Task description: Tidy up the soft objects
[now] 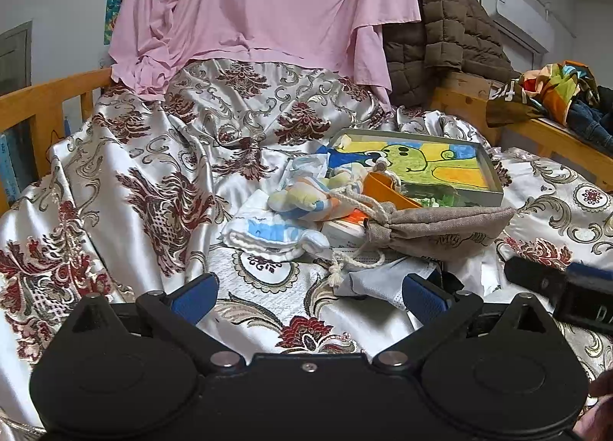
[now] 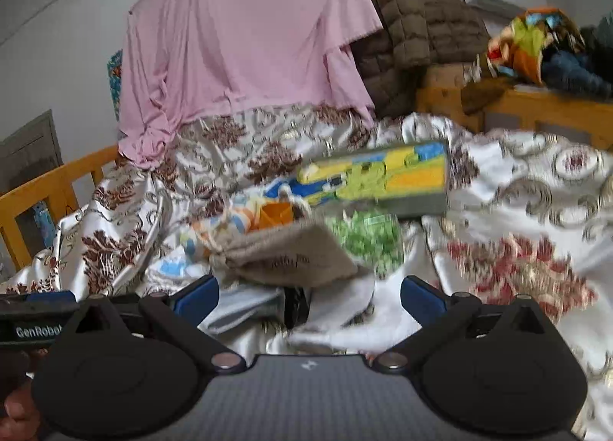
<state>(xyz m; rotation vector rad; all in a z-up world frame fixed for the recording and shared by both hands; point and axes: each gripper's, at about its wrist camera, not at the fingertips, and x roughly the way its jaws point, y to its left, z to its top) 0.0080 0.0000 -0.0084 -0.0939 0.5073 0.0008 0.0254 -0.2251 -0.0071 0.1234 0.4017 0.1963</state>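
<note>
Left gripper: blue-padded fingers spread wide, nothing between them, hovering over the patterned satin bedspread. Just ahead of its right finger lies a crumpled white face mask. Further ahead, a burlap drawstring pouch lies on its side, mouth and cord toward the left finger's side. Left of the pouch, a white-and-blue knit sock; behind that, a small pastel plush toy. An orange plastic piece and a shallow tin with a cartoon drawing sit beyond the pouch.

Right gripper: fingers also spread wide, holding nothing. View is motion-blurred. The pouch lies directly ahead, between the finger lines; a green-and-white mass beside it, possibly a bag, cannot be identified. A dark object sits close between the fingers. Pink cloth drapes the far end.
</note>
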